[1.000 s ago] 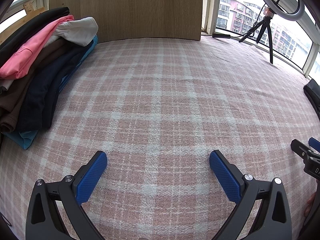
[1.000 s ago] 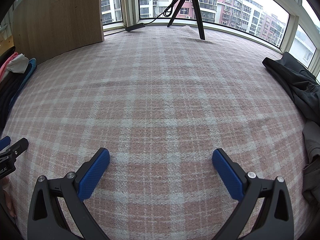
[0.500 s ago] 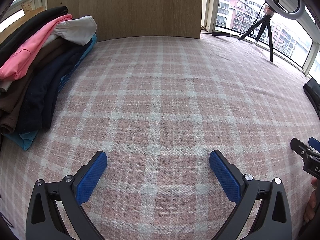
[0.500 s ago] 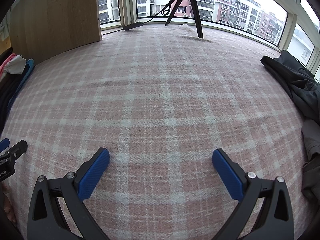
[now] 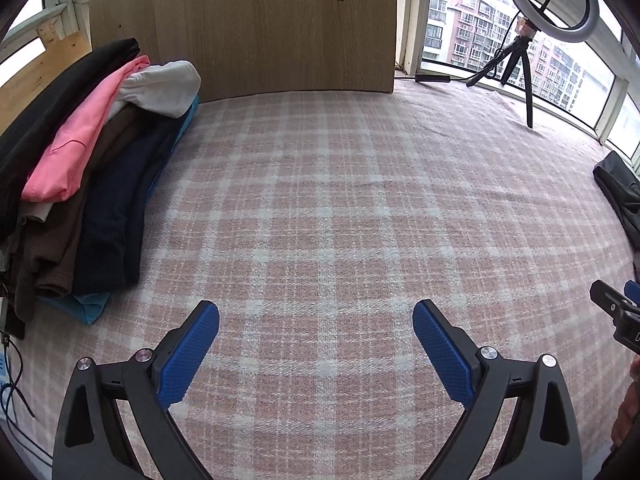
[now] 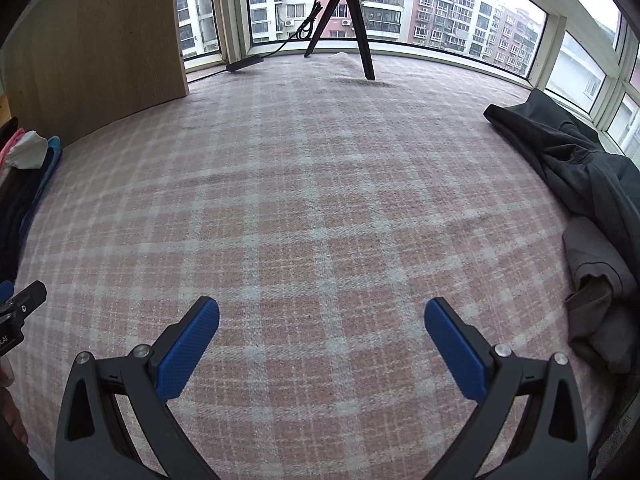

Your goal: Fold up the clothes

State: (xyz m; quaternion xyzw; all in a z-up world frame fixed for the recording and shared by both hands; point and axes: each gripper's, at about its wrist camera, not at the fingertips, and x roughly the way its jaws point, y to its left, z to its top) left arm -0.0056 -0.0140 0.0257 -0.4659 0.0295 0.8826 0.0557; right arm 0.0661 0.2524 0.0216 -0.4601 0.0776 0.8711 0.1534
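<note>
— What do you have on the left side?

— My left gripper (image 5: 316, 340) sits wide apart, nothing between its blue pads (image 5: 188, 356); it hangs just above the pink checked blanket (image 5: 340, 208); the cloth under it is bare. Out to its left lies the stack of folded clothes (image 5: 100, 184); a pink top (image 5: 76, 152) and a white piece (image 5: 164, 92) rest on the upper layers, with brown, navy and light blue layers beneath; the stack is well apart from my pads. Behind it stands a wooden board (image 5: 248, 28); farther right, by the window, a ring light on a tripod (image 5: 524, 60) stands on the blanket.

— And the right?

— My right gripper (image 6: 322, 340) is spread wide too, holding nothing; it hovers over the same blanket. At the far right edge lies a heap of unfolded clothes (image 6: 584, 184); a dark grey garment is on the far side, a lighter grey-brown one (image 6: 600, 292) nearer me; neither touches my pads. At the left rim I see a tip of the left gripper; past it, the end of the folded stack against the board.

— Anything between the grippers?

— Only blanket; both heaps sit out at the sides.
</note>
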